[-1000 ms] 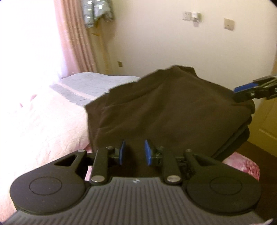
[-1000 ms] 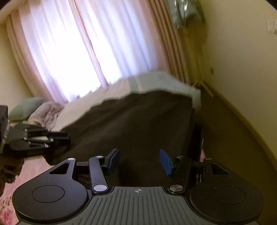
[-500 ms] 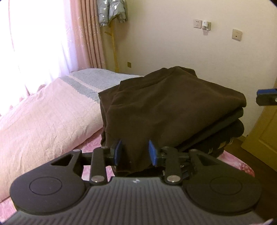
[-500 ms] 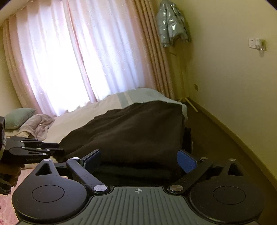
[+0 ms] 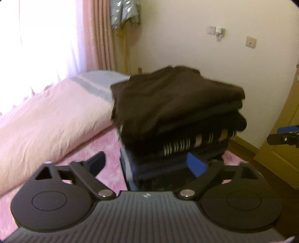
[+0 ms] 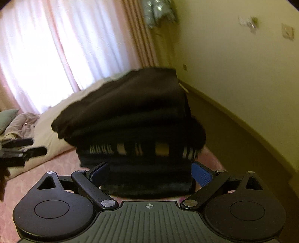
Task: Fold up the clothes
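A folded dark brown garment (image 5: 168,101) lies on top of a stack of folded clothes (image 5: 186,145) at the foot of the bed; it shows from the other side in the right wrist view (image 6: 130,97). A striped garment (image 6: 142,149) sits lower in the stack. My left gripper (image 5: 147,164) is open and empty, its jaws wide apart just in front of the stack. My right gripper (image 6: 149,175) is open and empty, its jaws spread by the stack's base. Each gripper shows at the edge of the other's view (image 5: 282,136) (image 6: 20,151).
The stack rests on a pink floral sheet (image 5: 93,149). A pink quilt (image 5: 46,115) covers the bed to the left. Curtains (image 6: 65,46) hang behind. A jacket (image 5: 125,13) hangs by the wall. A wooden door (image 5: 280,134) stands at right. A pillow (image 6: 7,117) lies far left.
Both grippers let go of the brown garment, opened wide and pulled back from the stack. The garment now lies flat on top, and the lower layers have come into view.
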{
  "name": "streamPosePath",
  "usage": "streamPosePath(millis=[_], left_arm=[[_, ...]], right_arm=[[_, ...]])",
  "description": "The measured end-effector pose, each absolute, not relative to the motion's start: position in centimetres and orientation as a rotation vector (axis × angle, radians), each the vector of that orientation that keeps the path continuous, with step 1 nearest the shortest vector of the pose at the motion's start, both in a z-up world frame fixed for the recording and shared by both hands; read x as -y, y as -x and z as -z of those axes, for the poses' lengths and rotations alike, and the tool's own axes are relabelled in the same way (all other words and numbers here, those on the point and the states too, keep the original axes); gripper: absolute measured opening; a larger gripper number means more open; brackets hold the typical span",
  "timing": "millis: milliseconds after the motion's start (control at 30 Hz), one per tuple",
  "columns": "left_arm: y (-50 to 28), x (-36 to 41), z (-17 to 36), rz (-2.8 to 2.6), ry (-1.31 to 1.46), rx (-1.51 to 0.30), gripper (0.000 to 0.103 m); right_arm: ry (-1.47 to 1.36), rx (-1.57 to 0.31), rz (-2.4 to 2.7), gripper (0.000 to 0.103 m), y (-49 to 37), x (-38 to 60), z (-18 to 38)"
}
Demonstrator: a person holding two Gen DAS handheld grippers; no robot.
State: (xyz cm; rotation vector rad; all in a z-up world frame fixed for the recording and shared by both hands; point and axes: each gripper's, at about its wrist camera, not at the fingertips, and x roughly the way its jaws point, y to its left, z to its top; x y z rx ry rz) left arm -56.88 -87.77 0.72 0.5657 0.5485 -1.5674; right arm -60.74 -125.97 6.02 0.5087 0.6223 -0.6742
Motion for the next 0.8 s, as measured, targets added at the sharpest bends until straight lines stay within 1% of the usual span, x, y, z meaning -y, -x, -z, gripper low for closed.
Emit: streamPosePath(millis=[33,167,467,800], left_arm=[[56.7,87.2,-0.4,1.556,-0.572,-0.568,0.101],[56.5,85.1,0.4,1.545,-0.601,-0.616,0.101],[58.2,80.9,1.5,1.563,-0.639,-0.690,0.101],[62.0,78.5,0.1,1.466,-0.674,-0.667,0.101]], right_arm=[[-0.519,-0.631,0.680,0.097,60.6,125.3,-5.7],[-0.500,-0.657,0.695,0.097,59.7,122.6,-4.9],[-0.496,-0.715,0.743,0.097,62.9,118.1,-4.4],[-0.438,-0.708,0.664,0.097,63.9,118.0,-6.0]])
